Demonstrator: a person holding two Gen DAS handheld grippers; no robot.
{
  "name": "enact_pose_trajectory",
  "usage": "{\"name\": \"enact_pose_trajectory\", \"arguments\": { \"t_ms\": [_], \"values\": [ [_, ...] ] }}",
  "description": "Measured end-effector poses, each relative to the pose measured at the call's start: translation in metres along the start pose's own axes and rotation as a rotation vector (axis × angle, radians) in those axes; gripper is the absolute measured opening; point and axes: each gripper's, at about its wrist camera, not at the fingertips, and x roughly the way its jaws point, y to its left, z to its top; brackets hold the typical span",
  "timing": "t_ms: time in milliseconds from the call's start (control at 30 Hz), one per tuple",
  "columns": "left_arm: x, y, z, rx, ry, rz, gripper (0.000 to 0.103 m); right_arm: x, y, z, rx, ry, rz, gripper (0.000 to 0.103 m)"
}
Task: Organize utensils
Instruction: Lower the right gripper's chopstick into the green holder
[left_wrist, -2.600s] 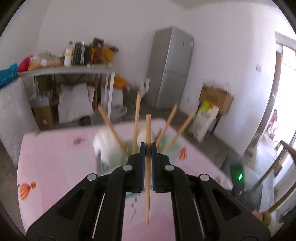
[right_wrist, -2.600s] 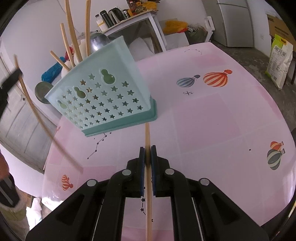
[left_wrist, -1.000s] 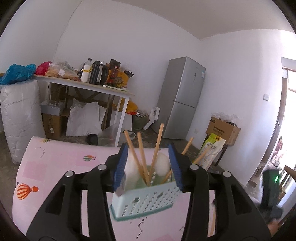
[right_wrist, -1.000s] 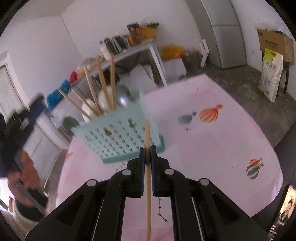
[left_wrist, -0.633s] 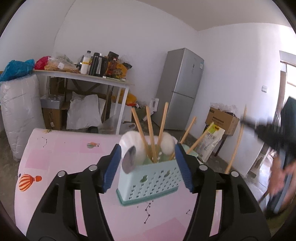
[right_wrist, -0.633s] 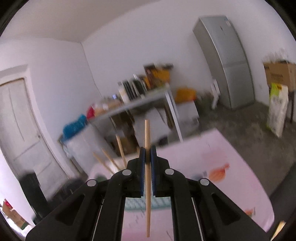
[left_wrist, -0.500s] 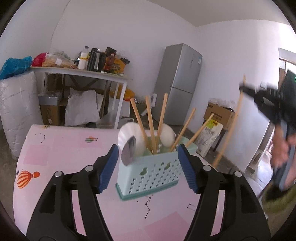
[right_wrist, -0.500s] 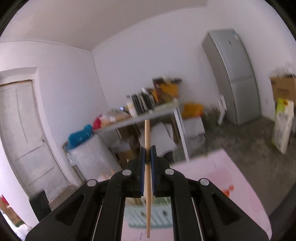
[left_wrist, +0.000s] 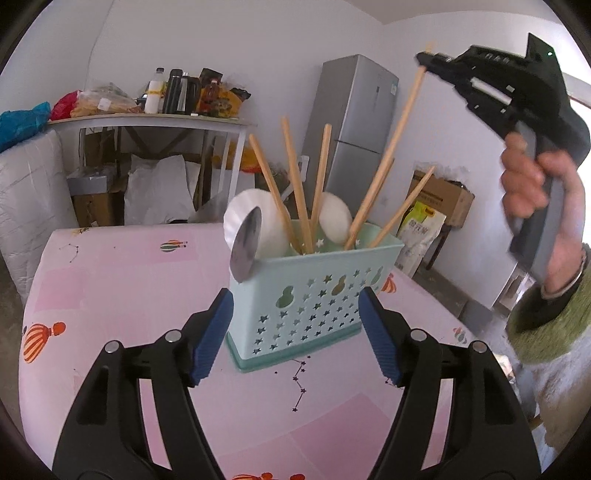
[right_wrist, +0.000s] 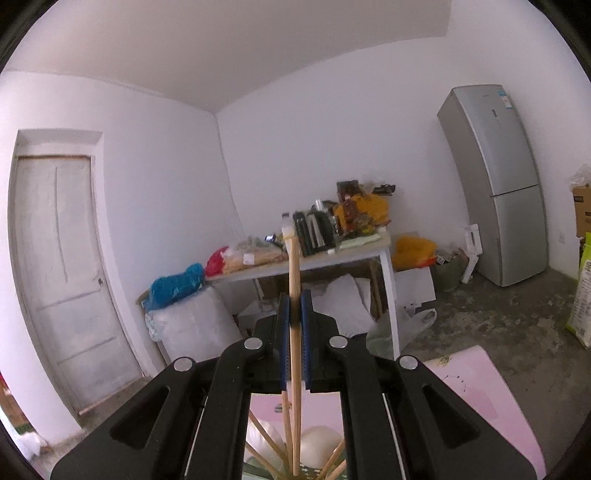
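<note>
The left gripper (left_wrist: 295, 332) gapes wide, empty, its pads flanking but apparently clear of the teal basket (left_wrist: 314, 295) on the pink table (left_wrist: 110, 288). The right gripper (right_wrist: 294, 325) is clamped on a chopstick (right_wrist: 294, 280), held above the basket's chopsticks (left_wrist: 295, 184) and spoons (left_wrist: 245, 251).
</note>
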Motion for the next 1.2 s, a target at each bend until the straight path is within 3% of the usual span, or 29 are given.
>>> {"name": "enact_pose_trajectory", "arguments": {
  "t_ms": [167, 267, 300, 367, 433, 700, 867, 1033, 1133, 1200],
  "values": [
    [0.008, 0.002, -0.002, 0.013, 0.022, 0.019, 0.069, 0.020, -0.008, -0.048, -0.040, 0.134, -0.019, 0.007],
    [0.012, 0.002, -0.003, 0.024, 0.038, 0.023, 0.070, 0.010, -0.017, -0.057, -0.013, 0.142, 0.002, 0.008],
    [0.013, 0.002, -0.004, 0.026, 0.042, 0.023, 0.071, 0.004, -0.021, -0.058, 0.001, 0.144, 0.013, 0.011],
    [0.017, 0.003, -0.005, 0.024, 0.056, 0.023, 0.072, -0.004, -0.029, -0.058, 0.028, 0.148, 0.024, 0.035],
    [0.019, 0.003, -0.007, 0.015, 0.065, 0.022, 0.072, -0.014, -0.035, -0.056, 0.050, 0.139, 0.036, 0.043],
    [0.030, -0.004, -0.010, 0.037, 0.094, 0.026, 0.074, -0.062, -0.080, -0.062, 0.211, 0.094, 0.052, 0.048],
    [0.037, -0.011, -0.013, 0.050, 0.113, 0.026, 0.074, -0.050, -0.089, -0.057, 0.270, 0.110, 0.077, 0.048],
    [0.044, -0.013, -0.015, 0.053, 0.126, 0.035, 0.075, 0.009, -0.071, -0.033, 0.246, 0.192, 0.101, 0.048],
    [0.045, -0.012, -0.013, 0.055, 0.129, 0.045, 0.076, 0.030, -0.052, -0.024, 0.182, 0.230, 0.105, 0.010],
    [0.045, -0.011, -0.012, 0.051, 0.128, 0.048, 0.076, 0.032, -0.040, -0.019, 0.139, 0.223, 0.118, 0.007]
  ]
}}
